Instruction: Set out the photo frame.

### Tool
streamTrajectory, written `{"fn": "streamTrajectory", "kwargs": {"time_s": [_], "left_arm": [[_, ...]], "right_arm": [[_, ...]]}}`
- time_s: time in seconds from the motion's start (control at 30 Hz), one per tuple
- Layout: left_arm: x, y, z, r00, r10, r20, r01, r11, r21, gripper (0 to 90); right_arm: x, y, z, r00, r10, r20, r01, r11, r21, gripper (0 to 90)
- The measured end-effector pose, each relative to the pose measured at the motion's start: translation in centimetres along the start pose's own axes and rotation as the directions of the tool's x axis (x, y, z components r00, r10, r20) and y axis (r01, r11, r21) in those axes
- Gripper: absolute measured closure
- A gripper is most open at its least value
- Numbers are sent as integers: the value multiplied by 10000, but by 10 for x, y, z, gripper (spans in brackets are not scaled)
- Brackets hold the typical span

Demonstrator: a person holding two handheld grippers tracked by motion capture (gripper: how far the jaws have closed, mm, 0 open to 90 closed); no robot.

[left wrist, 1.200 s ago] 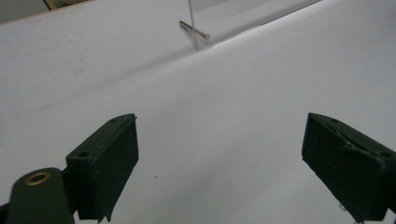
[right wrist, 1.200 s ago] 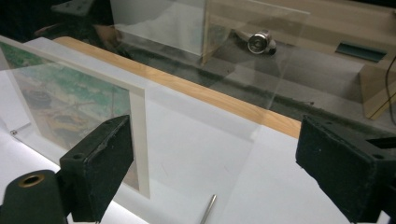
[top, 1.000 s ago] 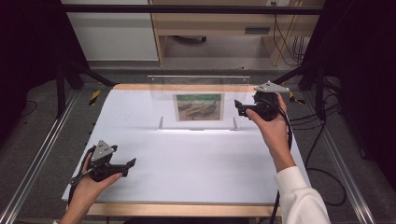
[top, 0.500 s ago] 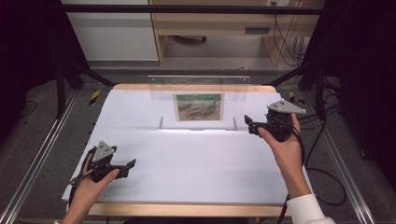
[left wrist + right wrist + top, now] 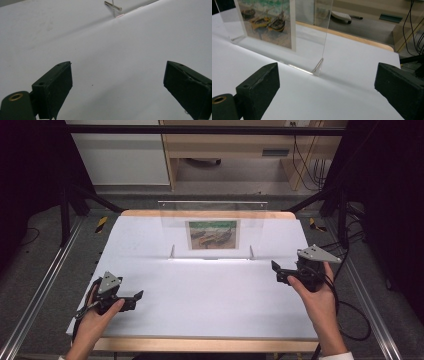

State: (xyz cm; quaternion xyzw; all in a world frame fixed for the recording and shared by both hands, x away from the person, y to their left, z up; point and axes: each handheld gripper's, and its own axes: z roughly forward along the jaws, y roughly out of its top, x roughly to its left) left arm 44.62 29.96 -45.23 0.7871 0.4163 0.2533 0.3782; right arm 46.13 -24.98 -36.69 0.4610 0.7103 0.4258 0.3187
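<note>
Near left, the left tongs (image 5: 136, 296) rest unmoved on the white paper-covered surface (image 5: 210, 305), jaws apart and empty. The right tongs (image 5: 276, 271), also apart and empty, have drawn back toward the near right, leaving the clear acrylic stand with its boat picture (image 5: 213, 234) upright at the far centre, seemingly set down.

A white-covered table (image 5: 210, 295) carries an upright clear acrylic stand (image 5: 212, 227) holding a picture (image 5: 212, 234).

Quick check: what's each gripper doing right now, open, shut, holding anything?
Left gripper: open, jaws wide apart, holding nothing.
Right gripper: open, jaws wide apart, holding nothing.
</note>
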Motion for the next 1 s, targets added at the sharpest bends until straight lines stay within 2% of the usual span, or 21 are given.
{"fn": "streamTrajectory", "kwargs": {"time_s": [0.27, 0.53, 0.67, 0.77, 0.83, 0.93, 1.0], "left_arm": [[1, 0, -2, 9996, 150, -231, -144, 9996, 258, 85], [9, -5, -4, 9983, 68, -581, -32, 9981, 613, 85], [14, -9, -4, 9974, -33, -725, 90, 9969, 787, 85], [18, -11, -3, 9960, -87, -890, 166, 9960, 878, 86], [20, -13, -2, 9953, -191, -947, 279, 9953, 926, 89], [20, -14, 0, 9954, -232, -929, 324, 9945, 993, 89], [18, -14, 2, 9962, -154, -854, 242, 9944, 1030, 89]], "right_arm": [[-1, -25, -2, 10000, -28, 90, 22, 9974, 723, 63], [-7, -54, 2, 9991, 408, 143, -423, 9915, 1233, 65], [-9, -71, 8, 9976, 661, 212, -687, 9842, 1633, 75], [-9, -86, 12, 9956, 897, 276, -935, 9740, 2063, 96], [-7, -95, 13, 9963, 751, 413, -830, 9658, 2455, 96], [-5, -102, 14, 9980, 525, 354, -601, 9608, 2707, 89], [-6, -104, 15, 9966, 698, 435, -789, 9606, 2664, 85]]}}
